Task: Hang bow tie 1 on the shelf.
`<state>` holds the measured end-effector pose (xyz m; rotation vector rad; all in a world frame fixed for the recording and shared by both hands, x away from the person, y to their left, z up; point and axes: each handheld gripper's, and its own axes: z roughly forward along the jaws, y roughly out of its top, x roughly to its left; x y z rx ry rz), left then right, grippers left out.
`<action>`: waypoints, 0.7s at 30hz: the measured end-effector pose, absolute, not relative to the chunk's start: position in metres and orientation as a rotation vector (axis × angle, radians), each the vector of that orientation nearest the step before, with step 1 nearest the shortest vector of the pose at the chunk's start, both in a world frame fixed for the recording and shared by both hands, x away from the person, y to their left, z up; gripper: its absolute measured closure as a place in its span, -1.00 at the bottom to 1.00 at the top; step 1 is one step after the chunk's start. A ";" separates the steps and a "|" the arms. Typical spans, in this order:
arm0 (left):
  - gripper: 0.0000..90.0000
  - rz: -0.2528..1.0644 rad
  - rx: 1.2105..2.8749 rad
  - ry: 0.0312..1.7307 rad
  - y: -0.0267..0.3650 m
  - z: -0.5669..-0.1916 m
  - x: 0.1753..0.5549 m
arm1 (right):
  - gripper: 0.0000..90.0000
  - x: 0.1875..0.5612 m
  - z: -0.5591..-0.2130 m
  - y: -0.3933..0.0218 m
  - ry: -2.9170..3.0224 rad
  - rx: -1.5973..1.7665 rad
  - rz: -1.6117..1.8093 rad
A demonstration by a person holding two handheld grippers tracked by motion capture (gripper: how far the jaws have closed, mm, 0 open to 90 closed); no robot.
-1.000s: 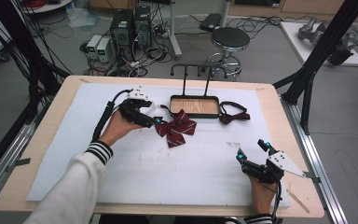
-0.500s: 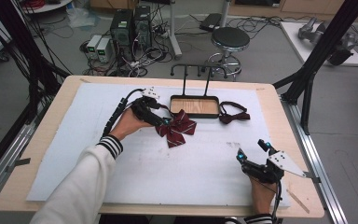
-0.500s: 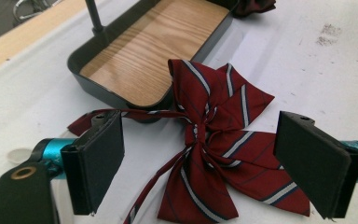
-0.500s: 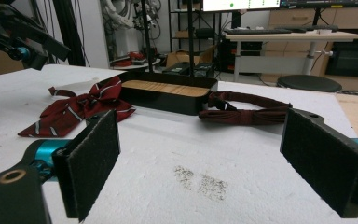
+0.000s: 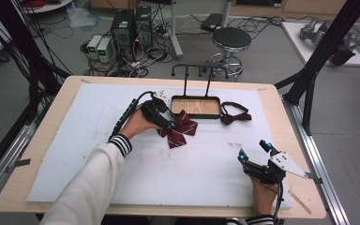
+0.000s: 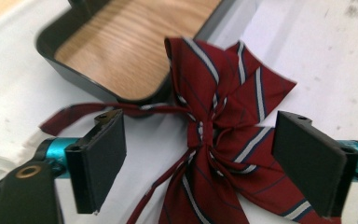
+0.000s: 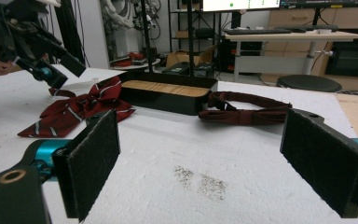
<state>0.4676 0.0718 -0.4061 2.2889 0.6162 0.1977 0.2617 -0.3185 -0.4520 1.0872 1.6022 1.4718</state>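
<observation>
Worktop: our white foam sheet [image 5: 75, 154], far edge.
Striped bow tie [image 6: 223, 140]: soft, light; we'd pinch its knot.
Left gripper [image 6: 198, 163]: wide open.

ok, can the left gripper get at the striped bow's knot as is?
Probably yes. The left gripper is open, jaws either side of the striped bow, nothing between them and the knot; the tray sits just behind.

The bow [image 6: 223, 140] is dark red with thin white and navy stripes. Just beside it, the tray [image 5: 195, 113] has black walls and a light wood-grain floor. On the far side of the tray lies a plain dark maroon bow tie [image 5: 236, 115]. Both rest on a white sheet [image 5: 75, 122] covering a pale wooden table [image 5: 51, 108].
</observation>
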 end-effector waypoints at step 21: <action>-0.28 0.222 2.415 0.625 0.047 -0.420 0.472 | -0.75 0.262 -0.452 -0.320 1.597 1.086 1.475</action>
